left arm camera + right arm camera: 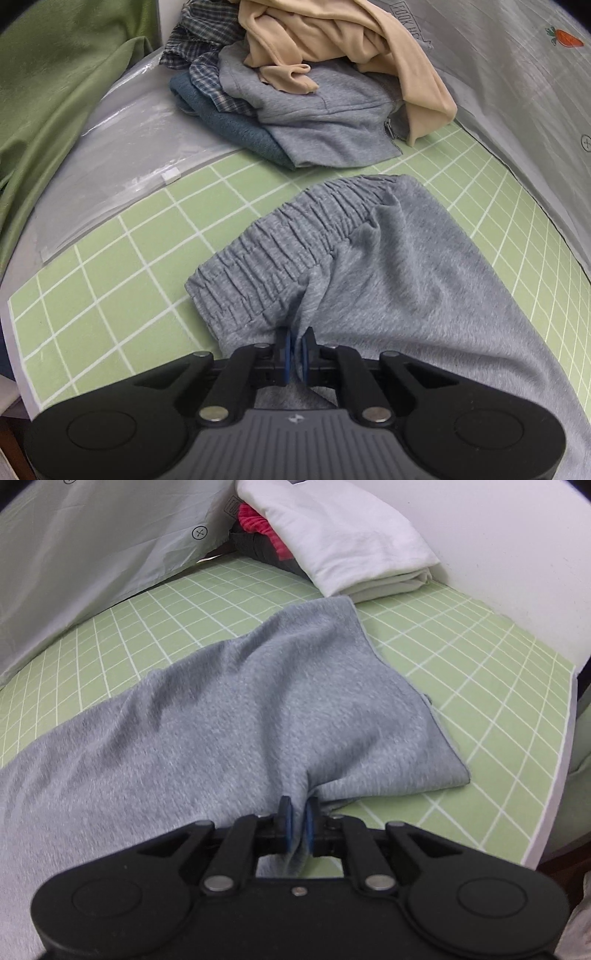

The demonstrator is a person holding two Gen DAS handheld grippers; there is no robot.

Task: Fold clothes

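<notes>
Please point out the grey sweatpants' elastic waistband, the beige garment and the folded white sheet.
elastic waistband [280, 243], left wrist view, middle of gathered band
beige garment [332, 33], left wrist view, crumpled body
folded white sheet [343, 539], right wrist view, top face

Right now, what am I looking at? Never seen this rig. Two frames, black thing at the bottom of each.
No robot: a person holds a two-finger gripper in each hand, with a fisheye camera looking along its fingers. The black thing is the gripper itself. The left gripper is shut on grey pants near the elastic waistband. The right gripper is shut on the same pants at the other end. They lie on a green grid mat. Behind: an unfolded pile in the left view, folded white cloth in the right.
</notes>
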